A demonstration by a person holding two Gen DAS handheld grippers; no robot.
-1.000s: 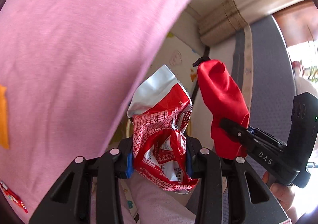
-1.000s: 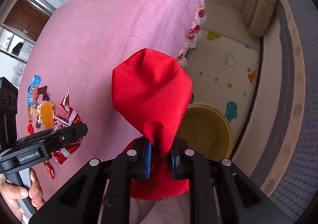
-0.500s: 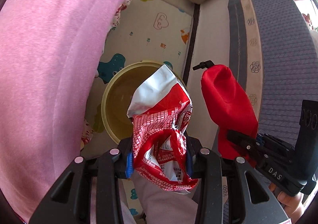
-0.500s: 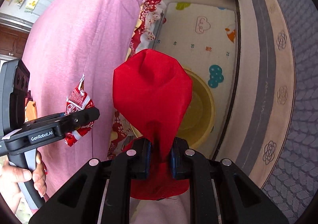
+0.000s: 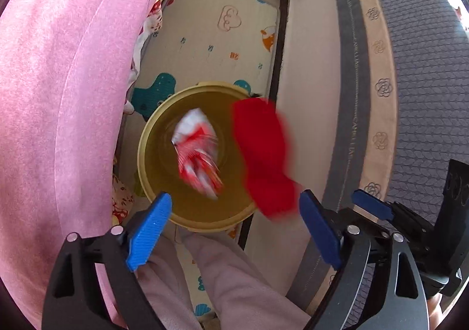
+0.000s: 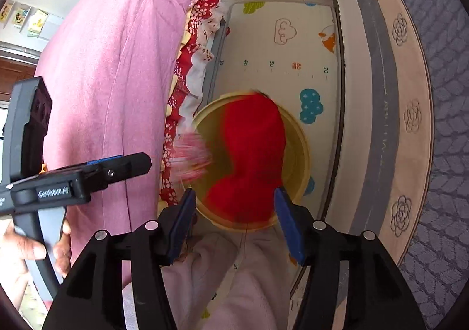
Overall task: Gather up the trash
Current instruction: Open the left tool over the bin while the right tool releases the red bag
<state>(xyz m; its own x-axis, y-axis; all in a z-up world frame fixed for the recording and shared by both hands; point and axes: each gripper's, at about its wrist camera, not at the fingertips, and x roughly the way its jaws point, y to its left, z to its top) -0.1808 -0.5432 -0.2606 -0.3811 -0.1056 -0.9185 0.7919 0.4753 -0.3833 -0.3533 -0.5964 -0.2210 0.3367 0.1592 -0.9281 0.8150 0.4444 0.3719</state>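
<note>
My left gripper [image 5: 234,227] is open and empty above a yellow basin [image 5: 152,136] on the floor. A crumpled red-and-white snack wrapper [image 5: 198,151] is blurred in mid-air over the basin's inside. A red cloth pouch [image 5: 261,154] is blurred in mid-air over the basin's right rim. My right gripper [image 6: 233,221] is open and empty above the same basin [image 6: 302,154], with the red pouch [image 6: 252,154] below it and the wrapper [image 6: 192,158] a blur at the basin's left rim. The left gripper [image 6: 129,164] also shows in the right wrist view.
A pink bedspread [image 5: 58,95] with a red floral frill [image 6: 187,72] hangs left of the basin. A cartoon play mat [image 6: 278,46] lies under it. A grey carpet with a beige rose border [image 5: 410,95] is to the right. My pink-trousered legs [image 5: 222,277] are below.
Both grippers swung from the bed to over the basin and opened. The wrapper and the red pouch left the jaws and are falling toward the basin.
</note>
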